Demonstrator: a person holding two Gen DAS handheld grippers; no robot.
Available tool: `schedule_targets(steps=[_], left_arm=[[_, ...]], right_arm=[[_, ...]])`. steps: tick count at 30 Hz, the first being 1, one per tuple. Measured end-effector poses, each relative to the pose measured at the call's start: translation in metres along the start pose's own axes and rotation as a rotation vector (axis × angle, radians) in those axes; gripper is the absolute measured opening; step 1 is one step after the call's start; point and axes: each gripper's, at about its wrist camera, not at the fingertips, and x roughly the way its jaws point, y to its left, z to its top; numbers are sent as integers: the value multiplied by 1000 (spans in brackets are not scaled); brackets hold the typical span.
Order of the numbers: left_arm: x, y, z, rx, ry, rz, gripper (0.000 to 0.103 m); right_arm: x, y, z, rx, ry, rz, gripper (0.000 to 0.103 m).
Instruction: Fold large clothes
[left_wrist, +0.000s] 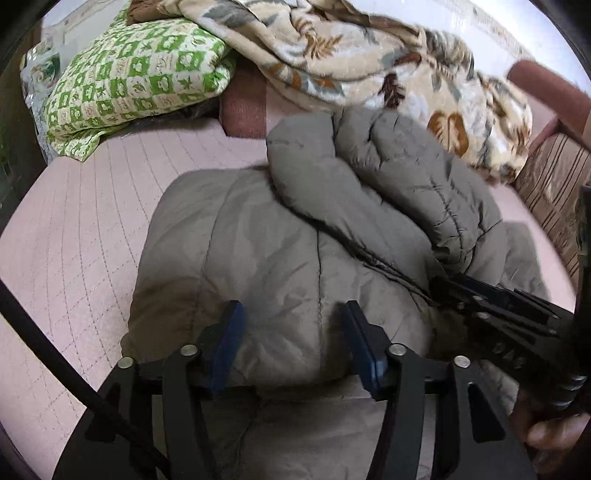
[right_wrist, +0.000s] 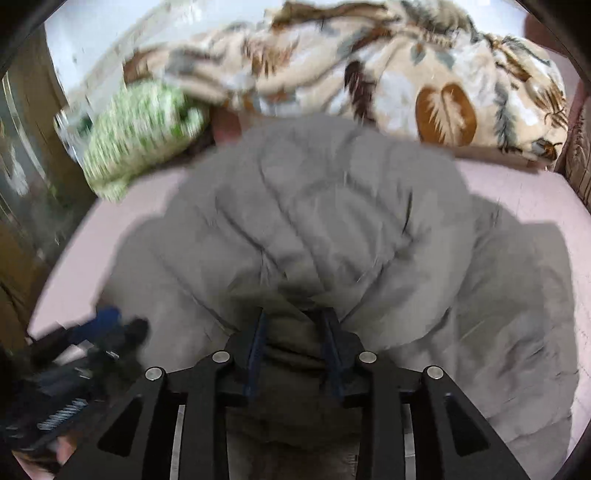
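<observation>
1. On the far left we see a green checked pillow (left_wrist: 136, 70) on the pink bed cover (left_wrist: 74, 240).
2. Our left gripper (left_wrist: 291, 325) hangs wide open over the near part of the grey padded jacket (left_wrist: 258, 258), holding nothing.
3. The jacket lies mid-bed, one bulky part folded over its right side.
4. Our right gripper (right_wrist: 295, 328) pinches a fold of the jacket (right_wrist: 314, 206), jaws nearly closed.
5. A leaf-patterned blanket (left_wrist: 369, 55) is heaped far right.

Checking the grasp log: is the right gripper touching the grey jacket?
Touching. The right wrist view shows the right gripper closed on a bunched fold of the grey jacket, fabric pinched between its fingers.
</observation>
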Motion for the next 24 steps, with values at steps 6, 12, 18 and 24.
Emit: schedule_targets(steps=[6, 12, 18, 24], left_arm=[[-15, -7, -1, 17, -46, -5, 56], [-48, -12, -11, 32, -90, -25, 56], [-79, -14, -44, 75, -92, -15, 56], [-94, -4, -94, 81, -34, 0, 56]], right_arm=[[-19, 2, 3, 15, -2, 21, 34], [-84, -4, -21, 16, -50, 22, 34], [-131, -23, -68, 53, -31, -5, 34], [-155, -35, -113, 78, 17, -40, 34]])
